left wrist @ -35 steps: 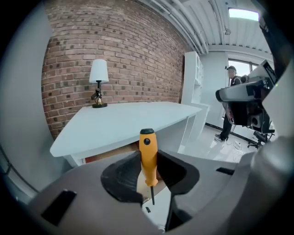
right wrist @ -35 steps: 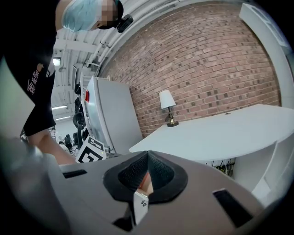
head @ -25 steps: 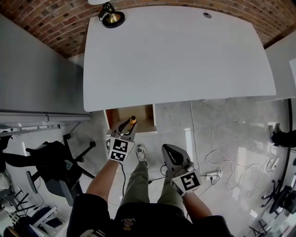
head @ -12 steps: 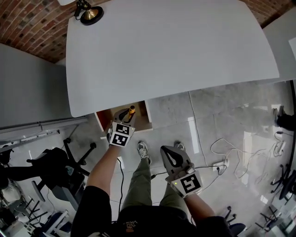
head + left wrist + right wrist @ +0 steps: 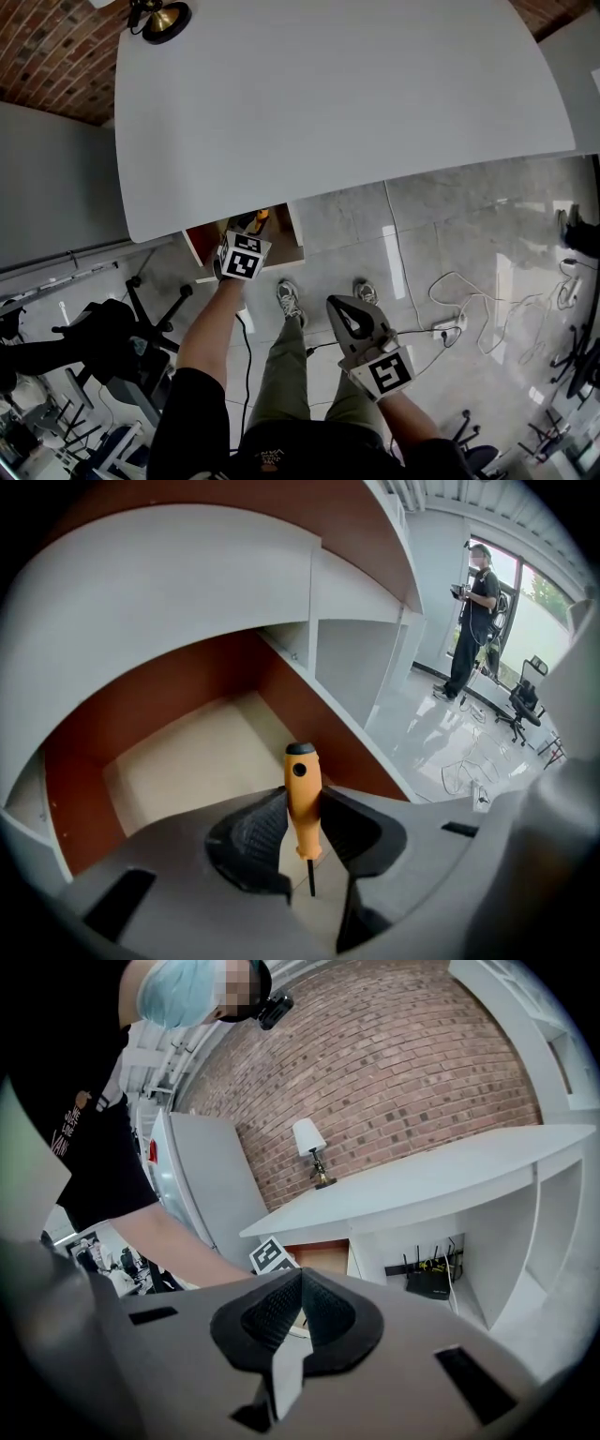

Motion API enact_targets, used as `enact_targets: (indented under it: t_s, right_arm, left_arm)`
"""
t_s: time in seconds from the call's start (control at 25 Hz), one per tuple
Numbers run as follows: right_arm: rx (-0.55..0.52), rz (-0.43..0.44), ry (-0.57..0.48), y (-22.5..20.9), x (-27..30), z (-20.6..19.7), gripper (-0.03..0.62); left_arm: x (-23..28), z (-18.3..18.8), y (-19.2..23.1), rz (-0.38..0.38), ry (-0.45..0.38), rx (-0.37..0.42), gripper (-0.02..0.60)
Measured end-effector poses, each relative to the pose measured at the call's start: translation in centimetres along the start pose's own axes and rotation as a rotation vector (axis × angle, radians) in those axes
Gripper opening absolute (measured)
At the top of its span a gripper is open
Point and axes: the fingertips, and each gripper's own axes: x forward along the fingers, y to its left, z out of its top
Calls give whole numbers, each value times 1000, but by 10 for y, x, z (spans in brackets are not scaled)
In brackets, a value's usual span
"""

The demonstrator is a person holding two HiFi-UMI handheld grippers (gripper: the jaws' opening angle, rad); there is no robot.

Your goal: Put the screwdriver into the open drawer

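Fingers (image 5: 255,834) of the left gripper (image 5: 302,829) are clenched on the orange handle of the screwdriver (image 5: 302,794), one ribbed pad on each side at about mid-handle. The black butt end sticks out ahead toward the drawer (image 5: 187,752), and the thin dark shaft trails back between the jaws. The tool hangs just above the drawer's front edge, over the beige floor and not yet touching it. The drawer is pulled out under the white desk (image 5: 347,94) and has brown walls.

Handling guess: light, rigid, nothing fragile. The hard plastic handle looks smooth, so it could pivot or slide in a two-point pinch. The handle is the right place to hold; the shaft is too thin for these pads. Lowering it close to the floor before letting go should stop it rolling or bouncing.

The right gripper (image 5: 298,1302) has its jaws pressed together on nothing. It is held low at the person's right side, well apart from the drawer.
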Motion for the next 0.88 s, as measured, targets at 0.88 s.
enact_targets:
  t_s: [0.88]
  right_arm:
    - [33, -1, 48, -7, 11, -25, -5]
  left_arm:
    - [45, -30, 27, 80, 191, 89, 110]
